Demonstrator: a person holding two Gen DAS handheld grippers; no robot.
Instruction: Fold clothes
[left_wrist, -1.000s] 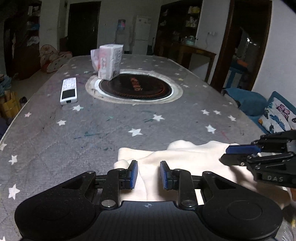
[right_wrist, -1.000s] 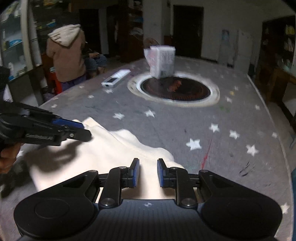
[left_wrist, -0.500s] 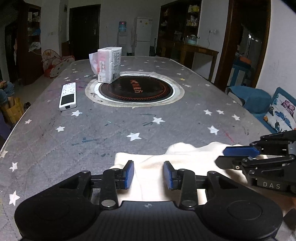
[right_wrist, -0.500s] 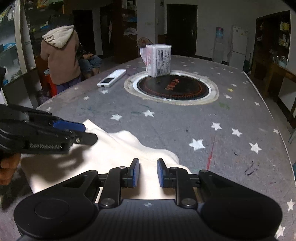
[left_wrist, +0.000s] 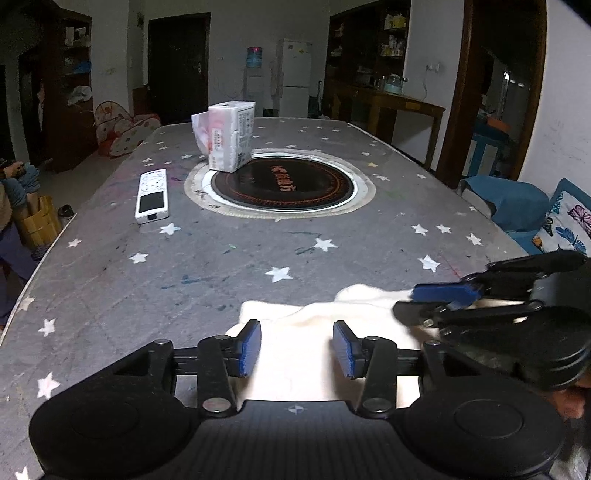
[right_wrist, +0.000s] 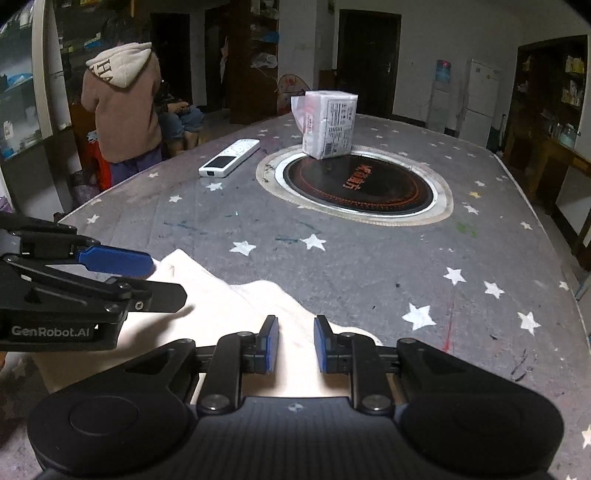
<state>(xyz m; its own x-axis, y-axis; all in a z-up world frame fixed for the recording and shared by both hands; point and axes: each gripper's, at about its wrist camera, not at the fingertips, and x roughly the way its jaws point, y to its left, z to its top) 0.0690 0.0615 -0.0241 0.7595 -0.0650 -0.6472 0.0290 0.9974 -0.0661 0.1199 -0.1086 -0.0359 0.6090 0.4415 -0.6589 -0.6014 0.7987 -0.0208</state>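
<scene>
On the table, both parted tools flank the white garment.

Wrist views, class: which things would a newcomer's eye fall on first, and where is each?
The bright cream garment glows at the near table edge, under the open left gripper and open right gripper. Beyond it, the dark round hotplate sits mid-table, a white tissue pack on its far rim and a white remote to its left.
</scene>
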